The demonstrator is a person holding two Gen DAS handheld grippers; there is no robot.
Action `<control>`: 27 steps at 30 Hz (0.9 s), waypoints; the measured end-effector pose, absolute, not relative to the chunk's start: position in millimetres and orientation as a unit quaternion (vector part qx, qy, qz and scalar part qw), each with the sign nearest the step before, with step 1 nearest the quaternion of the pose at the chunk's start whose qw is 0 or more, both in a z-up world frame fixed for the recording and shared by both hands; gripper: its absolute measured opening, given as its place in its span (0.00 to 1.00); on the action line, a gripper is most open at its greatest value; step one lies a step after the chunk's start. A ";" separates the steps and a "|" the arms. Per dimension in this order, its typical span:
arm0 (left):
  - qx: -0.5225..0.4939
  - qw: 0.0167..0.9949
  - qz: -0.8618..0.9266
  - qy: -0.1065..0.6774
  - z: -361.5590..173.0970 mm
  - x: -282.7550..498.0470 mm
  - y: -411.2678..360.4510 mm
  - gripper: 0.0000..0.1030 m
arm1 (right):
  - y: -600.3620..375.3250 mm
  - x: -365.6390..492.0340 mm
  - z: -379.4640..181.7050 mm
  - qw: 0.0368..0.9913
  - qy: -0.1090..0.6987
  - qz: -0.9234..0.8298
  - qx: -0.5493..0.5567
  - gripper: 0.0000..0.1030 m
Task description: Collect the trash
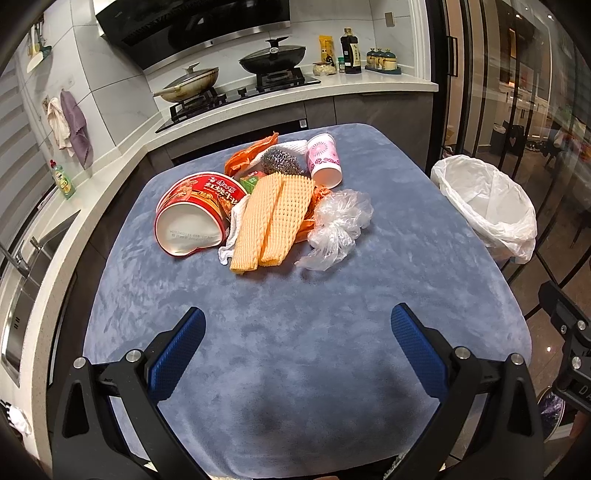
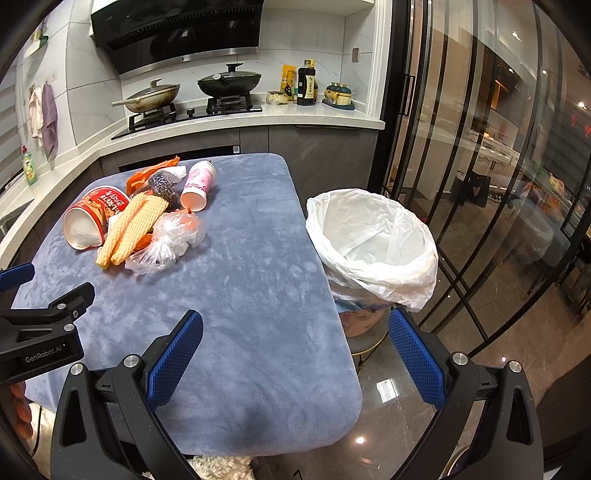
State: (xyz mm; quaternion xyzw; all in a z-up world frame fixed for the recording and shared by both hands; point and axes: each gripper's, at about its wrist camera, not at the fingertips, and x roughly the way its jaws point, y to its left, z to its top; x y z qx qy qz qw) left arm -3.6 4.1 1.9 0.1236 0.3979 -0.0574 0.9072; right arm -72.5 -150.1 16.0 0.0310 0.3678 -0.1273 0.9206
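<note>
Trash lies on a blue-covered table in a kitchen.

A kitchen at night: a white counter runs along the far wall and curves down the left side, over dark cabinets. On it sits a gas stove with two lidded pans — a black hood above. Glass doors fill the right, over glossy floor tiles.

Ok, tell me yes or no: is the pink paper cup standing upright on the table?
No, the pink paper cup lies tipped on its side on the blue table, open mouth facing the camera.
</note>
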 end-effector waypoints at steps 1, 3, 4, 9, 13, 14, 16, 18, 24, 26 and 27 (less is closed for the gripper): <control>0.124 0.907 -0.058 0.398 2.1 -3.6 4.2 0.93 | -149.7 -72.5 15.9 0.921 0.368 -0.127 0.031 0.93; 0.124 0.907 -0.058 0.399 2.0 -3.5 4.3 0.93 | -148.8 -72.4 15.6 0.921 0.367 -0.128 0.029 0.93; 0.124 0.907 -0.058 0.399 1.9 -3.5 4.3 0.93 | -149.1 -72.2 15.5 0.921 0.368 -0.128 0.030 0.93; 0.126 0.907 -0.062 0.397 2.4 -4.5 2.8 0.93 | -149.3 -72.1 16.0 0.920 0.368 -0.128 0.031 0.93; 0.127 0.907 -0.063 0.397 1.9 -4.9 1.7 0.93 | -149.2 -72.0 16.3 0.921 0.368 -0.127 0.030 0.93; 0.127 0.907 -0.062 0.397 1.6 -4.6 1.8 0.93 | -148.8 -72.0 16.2 0.921 0.367 -0.127 0.030 0.93; 0.126 0.907 -0.061 0.397 1.8 -4.7 1.9 0.93 | -152.3 -73.6 15.1 0.921 0.367 -0.127 0.030 0.93; 0.125 0.907 -0.061 0.398 1.4 -4.3 2.6 0.93 | -152.5 -73.7 15.2 0.921 0.366 -0.128 0.031 0.93; 0.122 0.906 -0.060 0.401 0.4 -2.3 4.7 0.93 | -153.1 -72.6 14.1 0.921 0.367 -0.128 0.034 0.93; 0.120 0.905 -0.060 0.404 -0.7 -0.7 5.8 0.93 | -152.1 -70.9 12.7 0.920 0.368 -0.129 0.033 0.93; 0.120 0.904 -0.061 0.406 -1.5 0.1 6.4 0.93 | -151.2 -69.6 12.0 0.920 0.369 -0.129 0.032 0.93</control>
